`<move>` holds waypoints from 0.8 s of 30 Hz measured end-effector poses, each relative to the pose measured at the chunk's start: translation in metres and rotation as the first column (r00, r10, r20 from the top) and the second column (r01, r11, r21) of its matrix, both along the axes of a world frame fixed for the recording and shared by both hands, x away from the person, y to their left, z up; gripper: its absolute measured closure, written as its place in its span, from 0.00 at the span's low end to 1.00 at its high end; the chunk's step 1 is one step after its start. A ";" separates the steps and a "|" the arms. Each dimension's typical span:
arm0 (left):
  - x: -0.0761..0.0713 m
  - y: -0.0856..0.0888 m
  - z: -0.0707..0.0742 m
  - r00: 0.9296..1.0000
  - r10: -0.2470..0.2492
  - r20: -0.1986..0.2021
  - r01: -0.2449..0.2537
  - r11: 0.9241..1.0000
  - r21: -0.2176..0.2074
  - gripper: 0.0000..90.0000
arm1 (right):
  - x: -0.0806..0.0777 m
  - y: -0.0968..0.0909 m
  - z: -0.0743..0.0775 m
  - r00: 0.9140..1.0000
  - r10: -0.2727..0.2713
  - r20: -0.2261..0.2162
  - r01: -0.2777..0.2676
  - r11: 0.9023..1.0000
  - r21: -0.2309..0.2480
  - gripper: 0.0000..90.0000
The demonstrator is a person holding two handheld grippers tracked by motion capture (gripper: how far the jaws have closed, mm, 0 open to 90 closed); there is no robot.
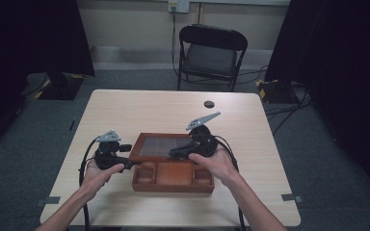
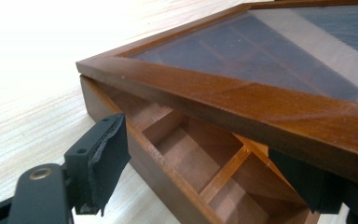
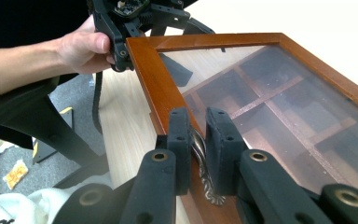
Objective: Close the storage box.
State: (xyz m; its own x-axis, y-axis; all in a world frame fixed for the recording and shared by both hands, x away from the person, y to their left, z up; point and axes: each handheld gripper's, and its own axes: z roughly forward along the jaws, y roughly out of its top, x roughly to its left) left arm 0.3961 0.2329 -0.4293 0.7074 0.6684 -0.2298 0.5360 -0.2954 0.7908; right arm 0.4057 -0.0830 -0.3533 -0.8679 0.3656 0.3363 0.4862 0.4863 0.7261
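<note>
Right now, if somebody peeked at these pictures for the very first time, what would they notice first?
Probably the reddish-brown wooden box with a glass-paned lid in the middle of the pale wooden table, lid lifted a bit above its small compartments. The right gripper is shut on the ornate metal handle at the lid's front edge, while the left gripper sits at the box's left side.
</note>
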 end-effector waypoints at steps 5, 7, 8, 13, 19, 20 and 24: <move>0.002 0.003 -0.004 1.000 0.005 -0.007 -0.005 1.000 0.019 0.23 | -0.001 0.000 -0.002 1.000 0.005 -0.002 -0.005 1.000 -0.008 0.90; 0.003 0.007 -0.005 1.000 0.014 -0.013 -0.014 1.000 0.027 0.23 | -0.002 0.000 -0.003 1.000 0.006 -0.002 -0.006 1.000 -0.013 0.90; 0.004 0.009 -0.005 1.000 0.018 -0.016 -0.018 1.000 0.024 0.23 | -0.002 0.000 -0.003 1.000 0.007 -0.005 -0.007 1.000 -0.013 0.90; 0.008 0.022 -0.006 0.998 0.062 -0.018 -0.062 0.998 0.029 0.23 | -0.003 0.001 -0.004 1.000 0.009 -0.002 -0.009 1.000 -0.019 0.90; 0.012 0.032 -0.007 0.994 0.105 -0.027 -0.105 0.994 0.017 0.23 | -0.005 0.000 -0.007 1.000 0.018 0.001 -0.018 0.999 -0.038 0.90; 0.012 0.033 -0.007 0.994 0.105 -0.025 -0.105 0.994 0.016 0.23 | -0.006 -0.001 -0.008 1.000 0.022 0.004 -0.022 0.999 -0.038 0.90; 0.012 0.034 -0.007 0.994 0.110 -0.025 -0.110 0.994 0.015 0.23 | -0.008 -0.002 -0.011 1.000 0.020 0.017 -0.020 0.999 -0.027 0.90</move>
